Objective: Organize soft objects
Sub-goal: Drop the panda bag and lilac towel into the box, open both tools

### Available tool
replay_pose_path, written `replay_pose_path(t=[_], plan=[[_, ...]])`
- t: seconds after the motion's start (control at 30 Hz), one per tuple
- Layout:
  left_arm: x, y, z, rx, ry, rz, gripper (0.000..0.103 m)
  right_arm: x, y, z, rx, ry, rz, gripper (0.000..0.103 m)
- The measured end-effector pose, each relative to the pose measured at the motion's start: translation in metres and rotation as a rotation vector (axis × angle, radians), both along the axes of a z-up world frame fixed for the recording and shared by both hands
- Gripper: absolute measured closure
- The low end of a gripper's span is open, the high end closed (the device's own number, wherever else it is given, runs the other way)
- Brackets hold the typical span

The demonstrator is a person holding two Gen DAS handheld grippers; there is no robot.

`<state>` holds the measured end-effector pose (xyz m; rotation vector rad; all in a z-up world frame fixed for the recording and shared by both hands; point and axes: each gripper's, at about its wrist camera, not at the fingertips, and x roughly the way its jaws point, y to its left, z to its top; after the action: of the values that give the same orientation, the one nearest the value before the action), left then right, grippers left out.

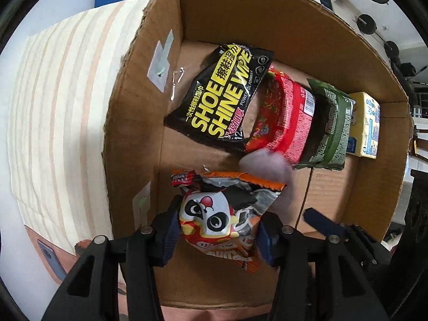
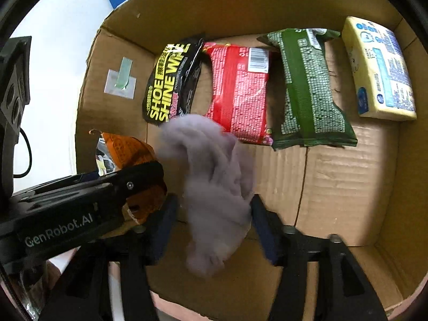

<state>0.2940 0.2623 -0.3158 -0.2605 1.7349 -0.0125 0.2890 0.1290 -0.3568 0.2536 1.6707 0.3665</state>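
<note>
Cardboard box [image 2: 334, 176] interior, four packets ranked along its back wall: left gripper [image 1: 218, 230] fingers pinching panda snack bag [image 1: 214, 214], right gripper [image 2: 214, 214] fingers pinching grey wool tuft [image 2: 214, 176]; risk—crowded grippers collide, toppling shoe shine wipes [image 2: 171, 83].

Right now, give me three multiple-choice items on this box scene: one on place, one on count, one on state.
1. Where does the yellow pack lie in the box?
A. far right of the row
B. under the wipes
C. outside the box

2. How many packs lie in the back row?
A. two
B. four
C. six

3. What does the left gripper hold?
A. nothing
B. the fluff
C. the panda bag

Answers: 1 A, it ends the row past the green pack. 2 B, wipes, red pack, green, yellow. 3 C, its fingers clamp the bag; the right gripper holds the fluff.
</note>
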Motion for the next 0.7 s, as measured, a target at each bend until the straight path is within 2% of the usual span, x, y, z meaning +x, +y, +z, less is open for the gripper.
replay_pose_path(t=[0.03, 0.1, 0.13, 0.17, 0.27, 0.33, 0.43, 0.6, 0.7], plan=[[-0.001, 0.0, 0.001, -0.003, 0.006, 0.0, 0.054, -0.001, 0.002, 0.002, -0.001, -0.001, 0.006, 0.019], [-0.008, 0.001, 0.007, -0.016, 0.002, 0.003, 0.052, -0.003, 0.003, 0.007, -0.017, -0.016, 0.024, 0.018], [-0.009, 0.001, 0.01, -0.022, -0.001, 0.0, 0.045, -0.004, 0.002, 0.009, -0.019, -0.015, 0.026, 0.018], [-0.011, 0.0, 0.013, -0.026, -0.006, -0.002, 0.042, -0.01, 0.003, 0.012, -0.023, -0.015, 0.026, 0.018], [-0.017, -0.003, 0.029, -0.014, -0.041, -0.012, 0.037, -0.016, 0.0, 0.021, -0.052, -0.033, 0.037, 0.009], [-0.021, -0.007, 0.037, -0.009, -0.052, -0.018, 0.016, -0.018, -0.004, 0.029, -0.073, -0.053, 0.04, 0.006], [-0.026, -0.01, 0.054, 0.023, -0.099, -0.029, 0.013, -0.018, -0.012, 0.047, -0.112, -0.074, 0.041, 0.0], [-0.038, -0.016, 0.077, 0.142, -0.218, -0.027, 0.011, -0.024, -0.021, 0.063, -0.248, -0.149, 0.055, 0.0], [-0.048, -0.02, 0.086, 0.166, -0.255, -0.029, 0.011, -0.029, -0.037, 0.072, -0.287, -0.175, 0.047, 0.0]])
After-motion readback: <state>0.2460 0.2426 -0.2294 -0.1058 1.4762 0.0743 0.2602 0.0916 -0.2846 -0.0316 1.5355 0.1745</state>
